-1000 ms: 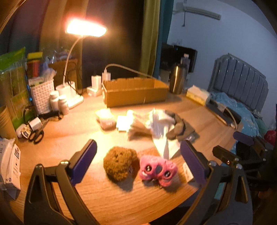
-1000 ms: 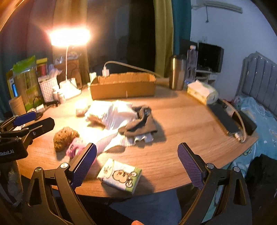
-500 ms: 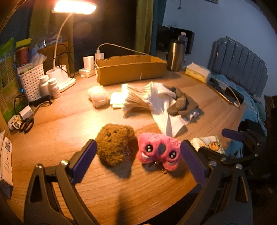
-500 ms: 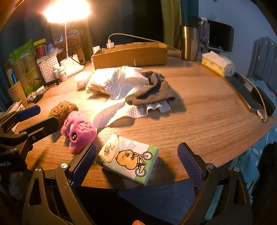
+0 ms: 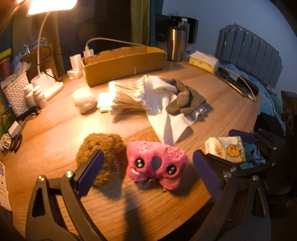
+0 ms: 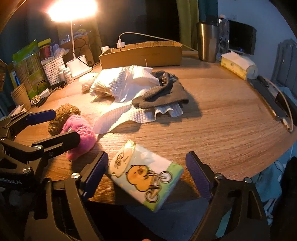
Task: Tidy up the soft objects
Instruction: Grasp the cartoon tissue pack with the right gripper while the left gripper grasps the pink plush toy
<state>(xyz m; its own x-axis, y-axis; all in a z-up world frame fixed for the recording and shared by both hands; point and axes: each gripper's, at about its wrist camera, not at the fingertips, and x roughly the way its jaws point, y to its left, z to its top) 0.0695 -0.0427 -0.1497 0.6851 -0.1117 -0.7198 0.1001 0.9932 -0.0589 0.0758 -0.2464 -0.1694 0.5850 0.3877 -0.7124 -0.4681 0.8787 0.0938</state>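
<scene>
While held low over the near edge of the surface (image 5: 55, 140), left tool (image 5: 146, 172) stands with jaws wide apart, pink plush (image 5: 156, 163) between them, touching neither pad. Brown plush (image 5: 101, 148) just beside the pink one, partly behind the left pad. Right tool (image 6: 146, 169), likewise spread wide and level with the surface edge, straddles the tissue pack (image 6: 144, 174), which lies tilted, overhanging the rim; contact with the pads cannot be told. Farther out: white cloths (image 6: 120, 83) heaped mid-surface, grey gloves (image 6: 161, 94) on top of them. Beyond, cardboard box (image 6: 141, 55) near the far edge, lit lamp (image 6: 72, 11) to its left.
</scene>
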